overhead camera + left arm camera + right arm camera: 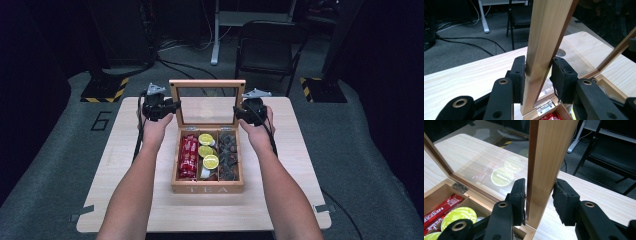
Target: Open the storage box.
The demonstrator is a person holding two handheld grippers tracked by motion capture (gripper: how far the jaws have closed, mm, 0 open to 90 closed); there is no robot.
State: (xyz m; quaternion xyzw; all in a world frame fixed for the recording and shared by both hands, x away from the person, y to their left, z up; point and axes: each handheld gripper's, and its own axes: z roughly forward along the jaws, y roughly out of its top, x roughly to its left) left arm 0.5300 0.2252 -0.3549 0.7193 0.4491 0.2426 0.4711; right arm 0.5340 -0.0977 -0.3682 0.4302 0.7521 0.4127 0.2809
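Wooden tea box (207,188) stands open, its glass lid (207,102) upright, left tongs (537,75) and right tongs (539,200) clamping its side rails.

One tea box (207,189), three compartments: three green-lidded pods (206,139) (red sachets uncountable), two grippers (159,107).
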